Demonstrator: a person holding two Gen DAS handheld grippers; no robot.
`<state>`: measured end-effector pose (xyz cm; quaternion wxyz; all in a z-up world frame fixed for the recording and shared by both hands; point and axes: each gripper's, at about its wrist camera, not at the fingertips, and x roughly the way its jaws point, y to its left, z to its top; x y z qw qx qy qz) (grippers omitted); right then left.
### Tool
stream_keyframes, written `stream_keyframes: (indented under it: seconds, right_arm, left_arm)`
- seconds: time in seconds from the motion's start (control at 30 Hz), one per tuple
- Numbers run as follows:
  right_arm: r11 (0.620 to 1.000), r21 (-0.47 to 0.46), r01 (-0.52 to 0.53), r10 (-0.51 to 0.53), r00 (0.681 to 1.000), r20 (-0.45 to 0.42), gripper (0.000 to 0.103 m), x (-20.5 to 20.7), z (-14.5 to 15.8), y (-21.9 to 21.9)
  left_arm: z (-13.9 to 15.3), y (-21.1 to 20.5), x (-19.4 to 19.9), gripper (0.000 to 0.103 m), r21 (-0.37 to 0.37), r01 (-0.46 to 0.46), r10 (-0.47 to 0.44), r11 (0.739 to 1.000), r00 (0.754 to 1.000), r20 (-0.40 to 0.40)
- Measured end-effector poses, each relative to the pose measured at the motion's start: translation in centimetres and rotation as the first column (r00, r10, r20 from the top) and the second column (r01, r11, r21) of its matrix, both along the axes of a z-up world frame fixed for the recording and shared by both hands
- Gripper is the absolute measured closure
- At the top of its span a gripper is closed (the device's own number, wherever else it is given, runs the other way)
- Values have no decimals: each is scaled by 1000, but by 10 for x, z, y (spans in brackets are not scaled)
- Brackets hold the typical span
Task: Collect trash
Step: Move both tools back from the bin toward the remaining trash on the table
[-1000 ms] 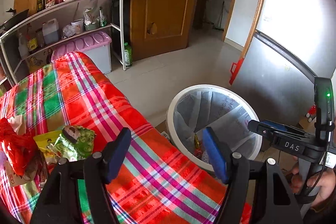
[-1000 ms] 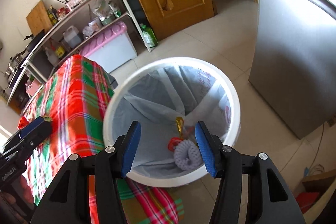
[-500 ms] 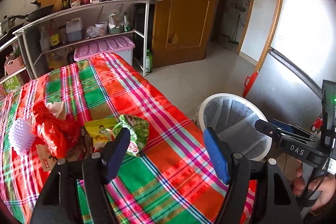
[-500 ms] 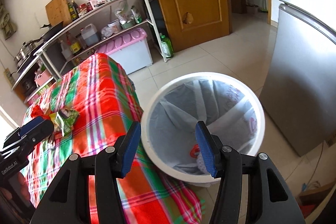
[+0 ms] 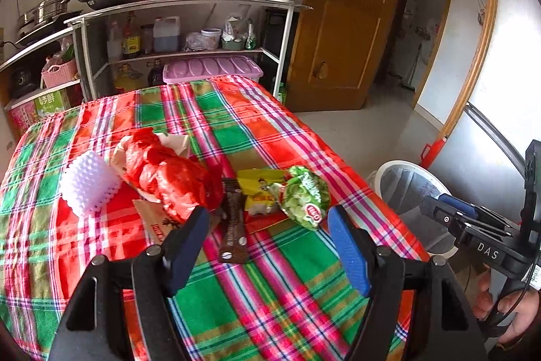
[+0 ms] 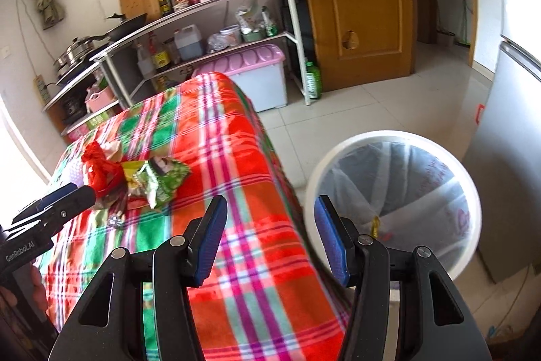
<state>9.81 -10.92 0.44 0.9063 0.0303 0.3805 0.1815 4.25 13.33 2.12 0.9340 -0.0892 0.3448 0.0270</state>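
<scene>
Both the left gripper (image 5: 265,227) and the right gripper (image 6: 270,227) have their jaws wide apart and hold nothing. The trash pile (image 5: 189,181) lies on the plaid tablecloth (image 5: 236,293), and the white bin (image 6: 392,202) stands on the floor beside the table.

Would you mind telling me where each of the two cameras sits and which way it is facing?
Left wrist: on the left gripper, looking down over the plaid tablecloth at the trash pile; the green snack bag lies ahead of its open fingers. The right gripper and a hand show at right.
Right wrist: on the right gripper, facing the table edge and the white bin.
Shared: tablecloth, snack bag, bin, shelves, door.
</scene>
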Motion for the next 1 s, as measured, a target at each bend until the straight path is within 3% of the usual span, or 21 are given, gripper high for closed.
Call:
stream_keyframes:
  seconds: [0.27, 0.47, 0.7, 1.0]
  right_arm:
    - [994, -13, -110, 110, 994, 1, 48, 6, -7, 48]
    - [981, -10, -193, 193, 981, -11, 48, 14, -17, 79]
    - [970, -18, -241, 240, 969, -52, 48, 27, -30, 107]
    - [963, 38, -267, 270, 956, -119, 46, 46, -36, 118]
  left_arm:
    - [-10, 45, -13, 26, -5, -96, 96, 995, 995, -10]
    - [-21, 68, -17, 23, -15, -120, 119, 993, 993, -26]
    - [-27, 73, -13, 22, -38, -106, 105, 994, 994, -33]
    - [-34, 75, -2, 18, -73, -91, 87, 993, 994, -61]
